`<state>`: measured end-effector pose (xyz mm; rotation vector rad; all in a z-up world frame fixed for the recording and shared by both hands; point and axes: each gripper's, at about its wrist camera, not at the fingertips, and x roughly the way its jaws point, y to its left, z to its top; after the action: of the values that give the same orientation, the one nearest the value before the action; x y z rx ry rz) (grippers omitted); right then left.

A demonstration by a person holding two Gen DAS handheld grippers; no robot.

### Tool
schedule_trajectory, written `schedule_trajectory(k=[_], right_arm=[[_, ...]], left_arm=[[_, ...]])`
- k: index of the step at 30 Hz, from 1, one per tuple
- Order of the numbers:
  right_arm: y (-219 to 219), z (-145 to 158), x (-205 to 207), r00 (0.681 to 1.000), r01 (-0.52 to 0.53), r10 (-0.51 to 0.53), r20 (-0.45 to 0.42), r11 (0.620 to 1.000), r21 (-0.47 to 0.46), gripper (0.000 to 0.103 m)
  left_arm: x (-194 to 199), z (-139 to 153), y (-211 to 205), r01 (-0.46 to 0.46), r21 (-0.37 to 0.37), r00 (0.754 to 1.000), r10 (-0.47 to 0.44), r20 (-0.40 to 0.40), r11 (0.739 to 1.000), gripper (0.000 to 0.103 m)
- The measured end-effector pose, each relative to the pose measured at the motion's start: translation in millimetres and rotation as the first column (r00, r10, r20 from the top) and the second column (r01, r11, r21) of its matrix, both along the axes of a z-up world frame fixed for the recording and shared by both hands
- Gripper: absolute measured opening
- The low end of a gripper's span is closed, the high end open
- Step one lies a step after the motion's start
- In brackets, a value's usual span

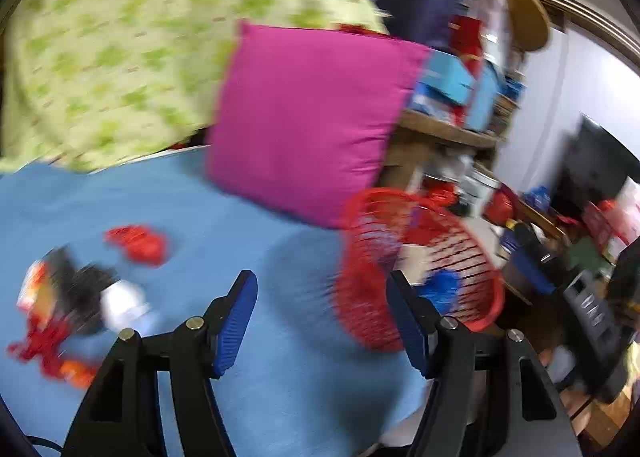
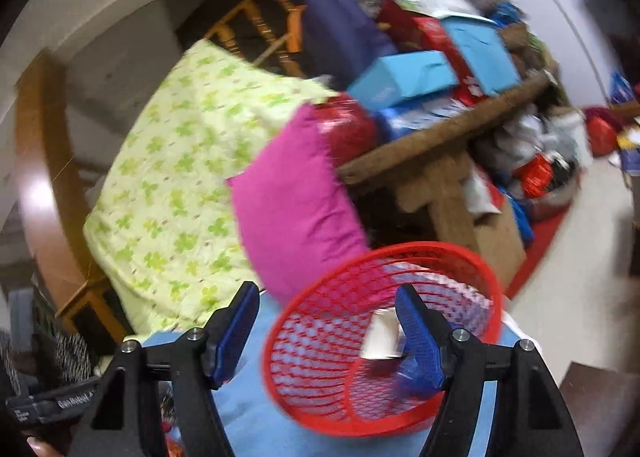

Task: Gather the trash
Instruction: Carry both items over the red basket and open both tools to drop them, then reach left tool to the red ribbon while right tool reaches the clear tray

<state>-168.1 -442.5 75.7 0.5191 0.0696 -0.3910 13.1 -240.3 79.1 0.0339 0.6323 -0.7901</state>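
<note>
1. Both views are motion-blurred; fine detail is unreliable.
2. Left tongs (image 1: 322, 321): jaws parted, nothing between the blue pads, only the blue sheet (image 1: 248, 241) showing through the gap. Released.
3. Right tongs (image 2: 328, 331): jaws parted, no pad pressed on anything. Released. The near rim of the red basket (image 2: 360, 389) shows in the gap, but whether it touches either pad cannot be told.
4. Basket, left view (image 1: 432, 257): tipped on its side on the sheet, mouth towards the camera, ahead and right of the left tongs, just beyond the right finger.
5. Inside the basket, right view: a white wrapper (image 2: 382, 335) and a blue scrap (image 2: 412, 371), both close against the right finger. The blue scrap (image 1: 442, 289) also shows in the left view, low in the basket.
6. Trash loose on the sheet, left view: a red wrapper (image 1: 138, 243) ahead and left of the left tongs, well apart from them; a mixed heap (image 1: 76, 305) of black, white, red and orange pieces nearer, just left of the left finger. Not touching the tongs.
7. Surroundings: pink cushion (image 1: 316, 121) stands behind the basket, leaning against a green-patterned quilt (image 1: 120, 49); cluttered wooden shelf (image 2: 440, 137) to the right.
</note>
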Motion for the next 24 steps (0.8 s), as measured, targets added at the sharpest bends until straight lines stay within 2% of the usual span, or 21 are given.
schedule_trajectory(k=[2,5,8,9,12,15,18,21,24], right_arm=[[18.1,3.1,12.9,0.999,-0.046,0.046,-0.007,0.998,-0.035,0.074],[45.7,4.5,37.1,0.990,-0.142,0.140,-0.030,0.987,-0.075,0.074],[75.7,0.5,64.7,0.966,-0.249,0.242,-0.091,0.965,-0.081,0.074],[83.0,-2.6,73.3,0.955,-0.285,0.277,-0.110,0.956,-0.068,0.074],[107.2,-13.2,103.8,0.906,-0.388,0.379,-0.188,0.921,-0.012,0.074],[129.8,-28.4,136.2,0.835,-0.478,0.471,-0.287,0.877,0.047,0.074],[144.0,-43.6,162.5,0.775,-0.538,0.539,-0.330,0.837,0.105,0.074],[148.8,-63.4,194.6,0.725,-0.561,0.580,-0.371,0.810,0.170,0.074],[143.8,-78.9,220.9,0.694,-0.562,0.616,-0.373,0.787,0.256,0.074]], left_arm=[[4.7,-8.8,30.6,-0.074,0.009,0.997,0.074,0.004,0.997,0.068],[16.0,-23.9,89.2,-0.215,0.013,0.976,0.215,-0.011,0.976,0.068],[35.0,-37.3,144.1,-0.375,0.038,0.926,0.376,-0.031,0.926,0.068],[42.4,-41.8,164.8,-0.434,0.050,0.899,0.436,-0.040,0.899,0.068],[54.5,-49.4,204.3,-0.523,0.043,0.849,0.525,-0.064,0.851,0.068],[64.6,-59.6,233.1,-0.573,0.043,0.814,0.575,-0.087,0.818,0.068],[69.6,-72.9,249.6,-0.592,0.050,0.798,0.593,-0.102,0.805,0.068],[79.5,-88.5,259.4,-0.590,0.031,0.792,0.585,-0.172,0.807,0.068],[85.5,-94.3,260.7,-0.580,0.006,0.795,0.568,-0.213,0.814,0.068]])
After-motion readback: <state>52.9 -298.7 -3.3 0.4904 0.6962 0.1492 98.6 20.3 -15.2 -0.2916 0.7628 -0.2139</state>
